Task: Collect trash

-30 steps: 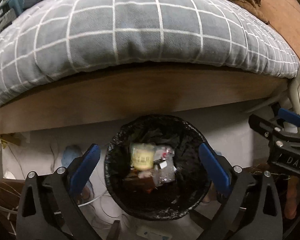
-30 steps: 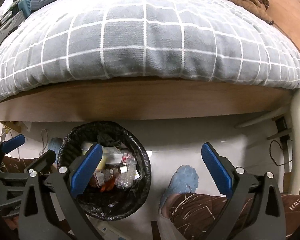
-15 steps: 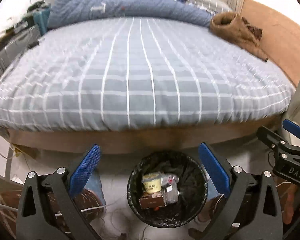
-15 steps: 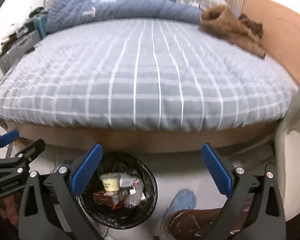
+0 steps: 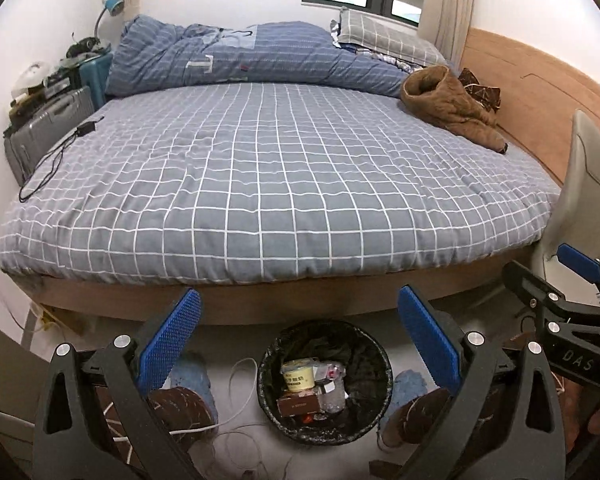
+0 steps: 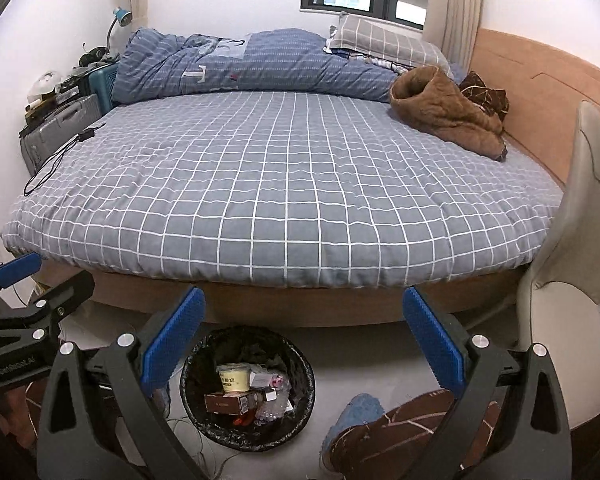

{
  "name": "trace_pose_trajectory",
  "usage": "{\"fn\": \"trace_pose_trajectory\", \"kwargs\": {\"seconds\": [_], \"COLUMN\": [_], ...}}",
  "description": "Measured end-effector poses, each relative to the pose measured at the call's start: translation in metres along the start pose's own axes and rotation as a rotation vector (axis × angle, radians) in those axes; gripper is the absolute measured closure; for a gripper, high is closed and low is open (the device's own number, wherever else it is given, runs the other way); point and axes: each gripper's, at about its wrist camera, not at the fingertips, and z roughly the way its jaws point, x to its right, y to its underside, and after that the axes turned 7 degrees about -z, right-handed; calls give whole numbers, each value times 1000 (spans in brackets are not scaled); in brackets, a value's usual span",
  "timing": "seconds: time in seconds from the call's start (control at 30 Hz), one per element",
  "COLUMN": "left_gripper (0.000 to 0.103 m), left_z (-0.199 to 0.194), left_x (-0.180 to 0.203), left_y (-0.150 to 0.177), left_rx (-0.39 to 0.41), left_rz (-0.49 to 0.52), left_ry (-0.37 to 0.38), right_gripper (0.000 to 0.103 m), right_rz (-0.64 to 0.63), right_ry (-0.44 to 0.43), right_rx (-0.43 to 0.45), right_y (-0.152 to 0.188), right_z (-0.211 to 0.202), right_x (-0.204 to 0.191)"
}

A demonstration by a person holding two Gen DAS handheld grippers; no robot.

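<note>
A round bin (image 5: 326,380) lined with a crinkled, glossy black bag stands on the pale floor just in front of the bed's wooden base (image 5: 260,304). Inside it lies a loose heap of trash: a squat cream-coloured tub (image 5: 299,376) with dark print on its side, a flat brown cardboard box (image 5: 298,405) and crumpled clear plastic wrap (image 5: 332,396); the smaller bits under them are too jumbled to make out. The bed carries a soft grey quilt (image 5: 276,176) with a white grid, a bunched blue duvet (image 5: 236,56) at the far side and a fuzzy brown garment (image 5: 448,108) near the wooden headboard. Thin white cords (image 5: 228,420) trail over the floor beside the bin. A person's fluffy blue slippers (image 6: 356,412) and brown patterned trouser legs are partly hidden behind the black tool frames. The left gripper (image 5: 298,340) has its ribbed blue pads (image 5: 168,344) spread wide with nothing between them, framing the bin from above. The right gripper (image 6: 300,340) is likewise spread wide and empty, with the bin low and to its left. A cream chair back (image 6: 580,240) is cut off at the right edge.
</note>
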Motion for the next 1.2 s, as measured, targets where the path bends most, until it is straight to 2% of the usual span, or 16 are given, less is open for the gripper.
{"fn": "trace_pose_trajectory", "kwargs": {"seconds": [0.2,0.67,1.2], "left_gripper": [6,6,6], "left_z": [-5,12,6], "left_x": [-3,-5,-5], "left_y": [6,9,7], "left_rx": [-6,-34,-32], "left_rz": [-3,-4,-3], "left_ry": [1,-7,-47], "right_gripper": [8,8,8], "right_rz": [12,15,6], "right_ry": [-3,-17,-20], "right_rx": [-1,-30,-24], "right_y": [6,9,8], "right_z": [-4,13,12], "right_x": [2,0,-5]}}
